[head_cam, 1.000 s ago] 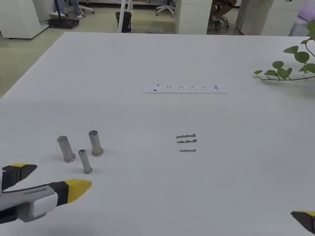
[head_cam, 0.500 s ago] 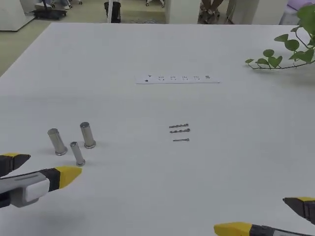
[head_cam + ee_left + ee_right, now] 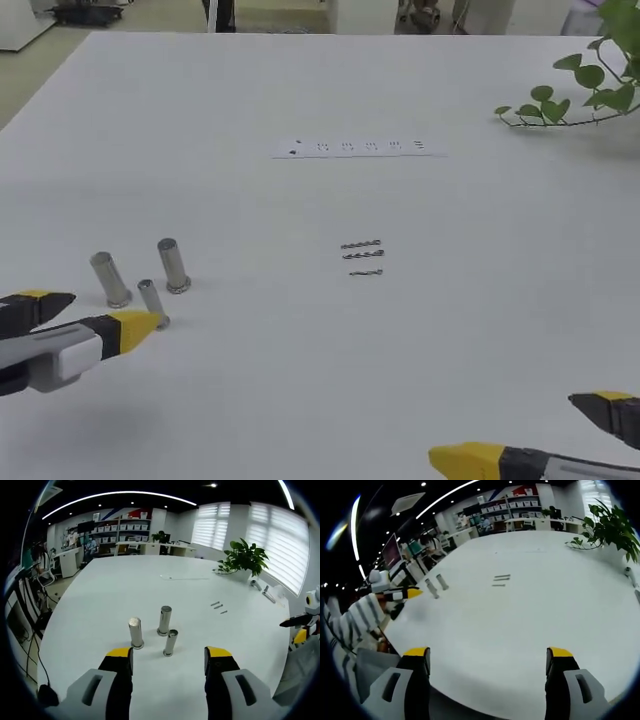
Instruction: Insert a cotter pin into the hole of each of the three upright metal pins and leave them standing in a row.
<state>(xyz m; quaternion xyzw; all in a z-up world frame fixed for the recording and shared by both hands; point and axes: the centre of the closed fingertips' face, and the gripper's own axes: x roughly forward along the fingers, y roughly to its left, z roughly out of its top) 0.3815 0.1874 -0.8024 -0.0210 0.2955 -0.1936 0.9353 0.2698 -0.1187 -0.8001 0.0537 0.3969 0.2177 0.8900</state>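
While three upright silver metal pins stand just before the yellow-tipped left gripper — fingers wide, like the right gripper's — one should be clasped low and squarely, and a thin cotter pin fetched off the white desk.

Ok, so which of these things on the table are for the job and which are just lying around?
For the job:
three upright metal pins
three cotter pins
left hand-held gripper, open
right hand-held gripper, open

Just lying about:
white power strip
leafy plant
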